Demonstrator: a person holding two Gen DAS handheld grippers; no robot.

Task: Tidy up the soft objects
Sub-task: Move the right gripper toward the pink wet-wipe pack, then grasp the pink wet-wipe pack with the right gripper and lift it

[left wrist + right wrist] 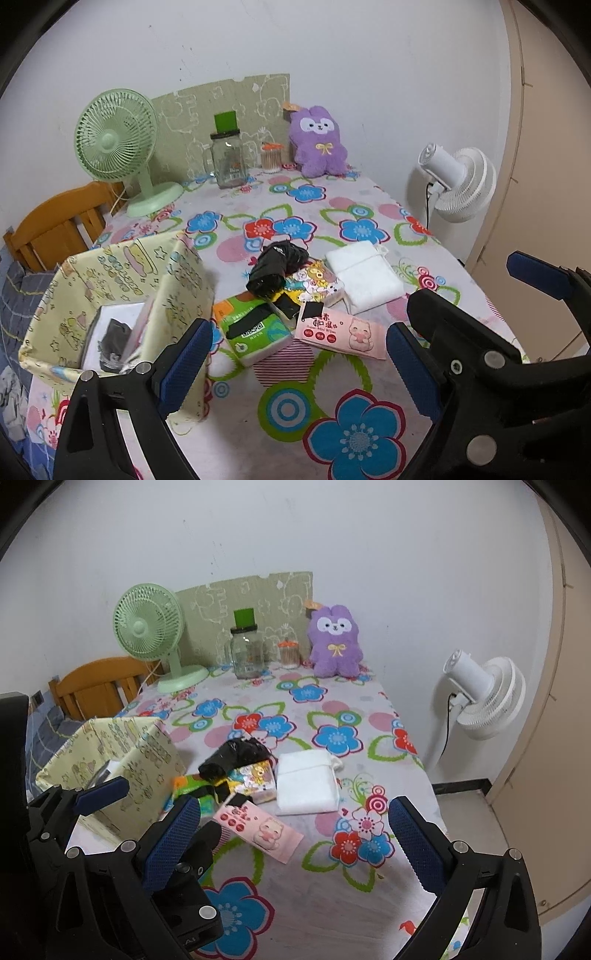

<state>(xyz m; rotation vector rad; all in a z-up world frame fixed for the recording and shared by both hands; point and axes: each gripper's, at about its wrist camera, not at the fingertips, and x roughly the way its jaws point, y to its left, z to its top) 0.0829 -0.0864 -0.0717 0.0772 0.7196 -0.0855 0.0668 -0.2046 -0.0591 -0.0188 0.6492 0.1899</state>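
Observation:
A yellow printed fabric box stands at the table's left, with a white item and a dark item inside. Beside it lie a green tissue pack, a black rolled bag, a cartoon tissue pack, a white folded cloth and a pink wipes pack. My left gripper hovers open just short of the green pack and the wipes, holding nothing. My right gripper is open over the tablecloth, near the pink wipes pack and white cloth. A purple plush sits at the back.
At the back stand a green desk fan, a glass jar and a cotton swab pot. A white floor fan is off the table's right edge. A wooden chair is behind the box.

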